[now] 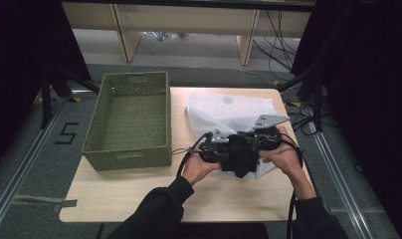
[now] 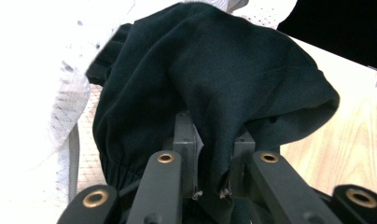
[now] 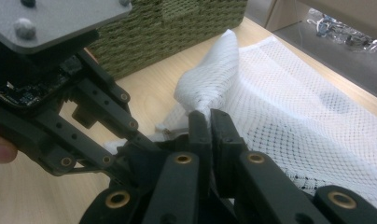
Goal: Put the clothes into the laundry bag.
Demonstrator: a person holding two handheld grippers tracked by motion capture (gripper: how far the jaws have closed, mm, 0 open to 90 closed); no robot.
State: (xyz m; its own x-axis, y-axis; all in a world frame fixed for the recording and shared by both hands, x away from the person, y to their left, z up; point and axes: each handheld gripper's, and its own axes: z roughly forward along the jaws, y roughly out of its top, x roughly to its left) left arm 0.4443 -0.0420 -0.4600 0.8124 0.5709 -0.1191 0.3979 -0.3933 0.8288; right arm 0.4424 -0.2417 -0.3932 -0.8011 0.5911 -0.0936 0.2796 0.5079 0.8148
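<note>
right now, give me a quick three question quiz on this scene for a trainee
1. True or false: the left gripper has its jaws closed on the dark garment.
2. What does the right gripper pinch? A) the basket rim B) the white mesh bag C) a cable
3. Fill in: the green basket stands on the table to the ___ of the bag in the high view.

Key:
1. True
2. B, the white mesh bag
3. left

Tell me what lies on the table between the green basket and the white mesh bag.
Nothing: in the high view a bare strip of table separates the green basket from the white mesh bag.
</note>
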